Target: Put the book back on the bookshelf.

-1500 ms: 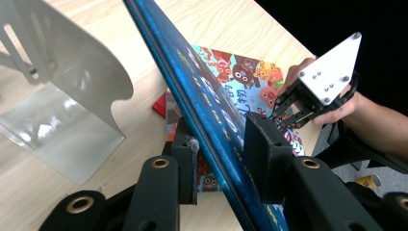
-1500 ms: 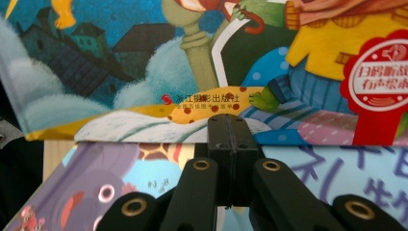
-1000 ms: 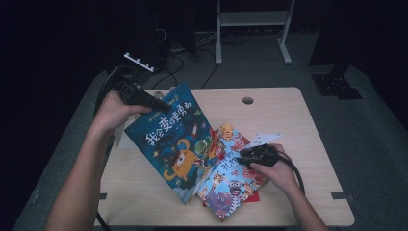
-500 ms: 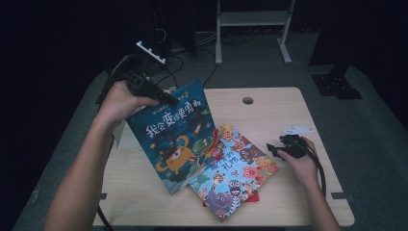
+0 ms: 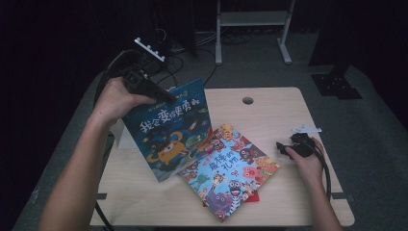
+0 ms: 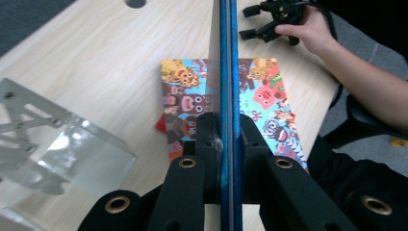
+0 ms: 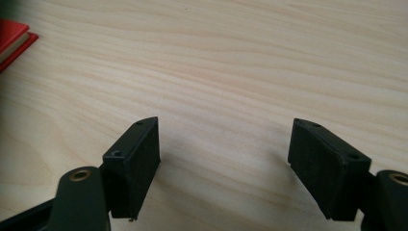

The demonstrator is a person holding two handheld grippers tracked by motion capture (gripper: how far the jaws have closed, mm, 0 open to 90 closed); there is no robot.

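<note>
My left gripper point(image 5: 164, 97) is shut on the top edge of a blue picture book point(image 5: 168, 132) and holds it tilted above the table's left side; its jaws have just been closing tighter. In the left gripper view the left gripper point(image 6: 226, 139) pinches the blue book point(image 6: 226, 57), seen edge-on. A colourful animal book point(image 5: 231, 168) lies flat mid-table on a red book point(image 5: 255, 196). My right gripper point(image 5: 284, 150) stands open over bare wood to its right. Its jaws have just been opening, and the right gripper point(image 7: 223, 159) has nothing between them.
The wooden table point(image 5: 269, 110) has a round hole point(image 5: 248, 100) near its far edge. A clear plastic stand point(image 6: 62, 149) sits at the left, behind the lifted book. The red book's corner point(image 7: 12, 41) lies left of the right gripper. Dark floor surrounds the table.
The right gripper left the colourful book, moved right over bare table and opened. The left gripper lifted the blue book a little higher.
</note>
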